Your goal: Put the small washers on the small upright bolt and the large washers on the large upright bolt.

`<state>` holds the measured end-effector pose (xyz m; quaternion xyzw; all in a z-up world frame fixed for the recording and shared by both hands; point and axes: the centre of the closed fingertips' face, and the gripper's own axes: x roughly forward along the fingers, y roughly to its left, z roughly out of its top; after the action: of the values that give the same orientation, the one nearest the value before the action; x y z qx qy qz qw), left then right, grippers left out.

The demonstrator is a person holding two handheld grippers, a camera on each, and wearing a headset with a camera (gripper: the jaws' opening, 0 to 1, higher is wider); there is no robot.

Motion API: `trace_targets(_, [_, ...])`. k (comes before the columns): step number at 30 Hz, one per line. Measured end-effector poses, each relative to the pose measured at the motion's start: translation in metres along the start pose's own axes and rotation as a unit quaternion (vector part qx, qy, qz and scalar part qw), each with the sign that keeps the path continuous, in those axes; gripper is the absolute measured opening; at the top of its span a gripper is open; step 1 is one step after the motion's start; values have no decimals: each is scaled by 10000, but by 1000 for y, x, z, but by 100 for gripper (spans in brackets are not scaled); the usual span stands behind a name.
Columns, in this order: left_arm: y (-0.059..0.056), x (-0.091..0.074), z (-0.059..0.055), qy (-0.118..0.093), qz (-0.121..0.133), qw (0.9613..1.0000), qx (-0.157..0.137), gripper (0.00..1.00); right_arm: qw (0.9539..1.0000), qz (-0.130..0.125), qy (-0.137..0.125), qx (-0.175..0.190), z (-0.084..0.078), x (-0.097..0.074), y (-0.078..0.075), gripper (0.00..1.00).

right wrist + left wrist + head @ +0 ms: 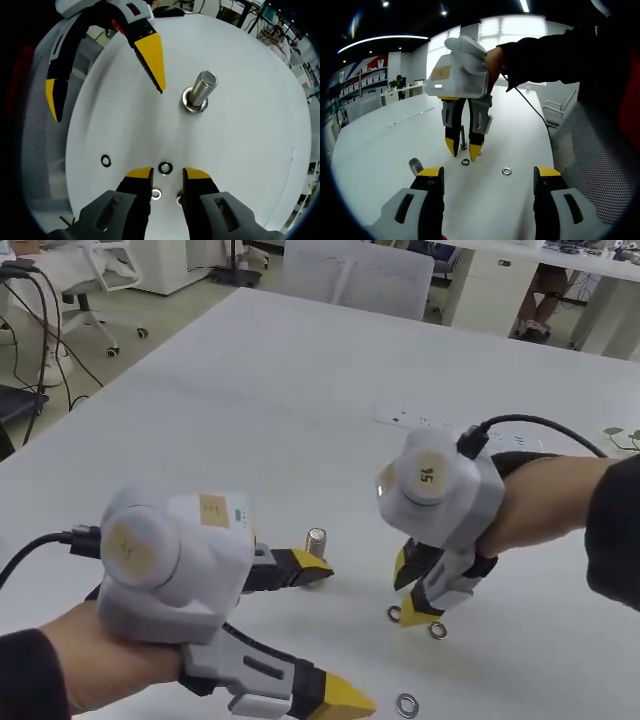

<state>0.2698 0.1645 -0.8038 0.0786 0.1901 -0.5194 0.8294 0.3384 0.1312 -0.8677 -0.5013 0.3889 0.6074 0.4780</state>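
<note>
The large upright bolt (201, 89) stands on the white table with a washer (189, 105) around its base; the same large bolt (316, 541) is also in the head view. My right gripper (167, 174) points down at the table, open by a narrow gap, with a loose washer (165, 167) lying just ahead of its tips. In the left gripper view a thin upright bolt (463, 136) stands between the right gripper's (463, 149) jaws. My left gripper (489, 172) is open wide and holds nothing; its near jaw is beside the large bolt (415, 164). Loose washers (407, 704) (438, 631) lie nearby.
More washers lie flat on the table: a washer (105, 161) left of the right gripper and a washer (506, 171) ahead of the left one. A white power strip (420, 422) sits farther back. Office chairs (95, 280) and desks stand beyond the table edge.
</note>
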Motion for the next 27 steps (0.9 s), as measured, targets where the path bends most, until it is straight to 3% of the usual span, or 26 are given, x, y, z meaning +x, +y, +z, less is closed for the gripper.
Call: trace_targets(27, [2,-2,1,-29,33,10000,-6,72,9997,-38,202,-102,-3,8,5,15])
